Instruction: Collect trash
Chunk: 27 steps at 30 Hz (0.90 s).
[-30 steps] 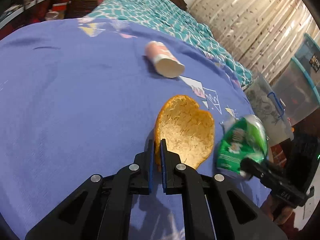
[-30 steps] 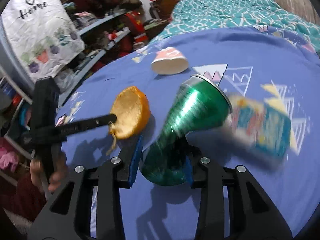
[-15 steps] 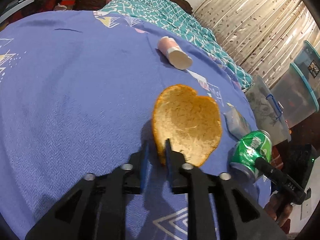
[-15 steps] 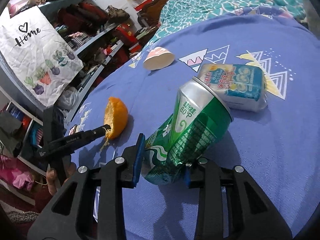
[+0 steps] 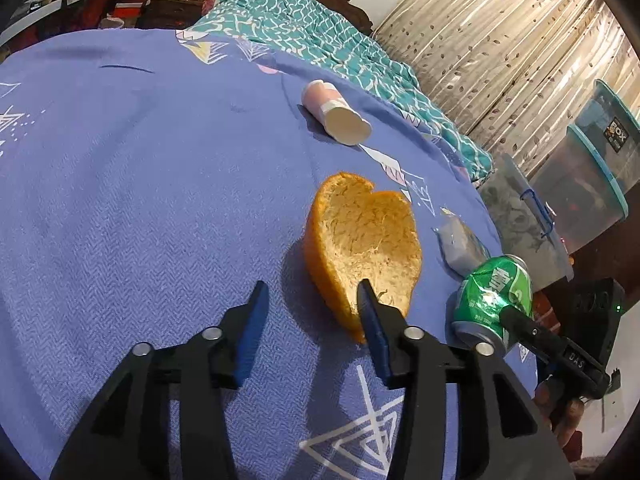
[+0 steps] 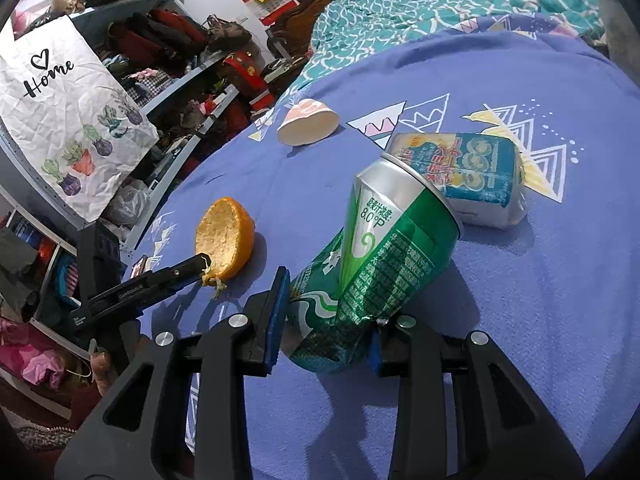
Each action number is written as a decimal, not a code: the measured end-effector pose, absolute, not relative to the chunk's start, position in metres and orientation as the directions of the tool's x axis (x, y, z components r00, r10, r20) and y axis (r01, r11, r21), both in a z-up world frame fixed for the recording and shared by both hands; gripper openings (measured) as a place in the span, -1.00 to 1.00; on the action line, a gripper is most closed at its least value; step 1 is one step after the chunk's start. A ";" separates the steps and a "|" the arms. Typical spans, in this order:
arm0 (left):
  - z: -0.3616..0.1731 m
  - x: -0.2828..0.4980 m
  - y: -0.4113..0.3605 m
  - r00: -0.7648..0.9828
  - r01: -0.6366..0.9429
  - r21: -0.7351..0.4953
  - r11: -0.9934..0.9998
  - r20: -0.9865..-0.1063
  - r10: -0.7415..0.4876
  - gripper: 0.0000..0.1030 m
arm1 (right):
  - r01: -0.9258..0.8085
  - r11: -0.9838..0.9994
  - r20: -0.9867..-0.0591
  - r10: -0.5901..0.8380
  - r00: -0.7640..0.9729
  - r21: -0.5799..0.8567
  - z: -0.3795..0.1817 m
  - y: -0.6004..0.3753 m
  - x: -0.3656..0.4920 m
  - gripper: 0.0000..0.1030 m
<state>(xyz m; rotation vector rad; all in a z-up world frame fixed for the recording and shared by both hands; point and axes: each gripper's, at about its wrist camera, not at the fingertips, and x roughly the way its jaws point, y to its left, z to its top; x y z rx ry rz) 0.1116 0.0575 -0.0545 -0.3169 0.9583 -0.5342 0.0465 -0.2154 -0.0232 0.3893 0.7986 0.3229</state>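
Fingers of the left gripper [image 5: 310,312] are opening and stand spread about the near edge of the orange peel [image 5: 362,246], which is let down onto the purple bedsheet [image 5: 140,200]; whether the right-hand pad touches the rind cannot quite be told. A dented green can [image 6: 376,264] is pinched low on its body between the fingers of the right gripper [image 6: 326,334], tilted, its base near the sheet. Both pieces seem to be gathered beside the juice carton [image 6: 460,176], while a paper cup [image 5: 336,114] lies well apart.
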 end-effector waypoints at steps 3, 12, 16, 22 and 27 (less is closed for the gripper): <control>-0.055 0.112 0.060 0.459 0.288 -0.491 0.822 -0.683 -0.569 -0.09 | -0.132 0.885 -0.629 0.416 0.657 0.447 -0.023 -0.215 0.046 -0.28; -0.053 0.113 0.065 0.466 0.281 -0.508 0.814 -0.670 -0.578 0.14 | -0.128 0.913 -0.642 0.366 0.673 0.387 -0.020 -0.209 0.044 -0.04; -0.051 0.114 0.072 0.467 0.264 -0.536 0.802 -0.656 -0.593 0.19 | -0.129 0.916 -0.644 0.362 0.674 0.379 -0.019 -0.209 0.045 -0.02; -0.043 0.120 0.077 0.478 0.256 -0.551 0.795 -0.643 -0.599 0.19 | -0.135 0.923 -0.649 0.353 0.673 0.361 -0.018 -0.206 0.047 0.06; -0.039 0.127 0.060 0.466 0.282 -0.518 0.808 -0.662 -0.587 0.19 | -0.139 0.919 -0.651 0.363 0.667 0.370 -0.019 -0.205 0.051 0.12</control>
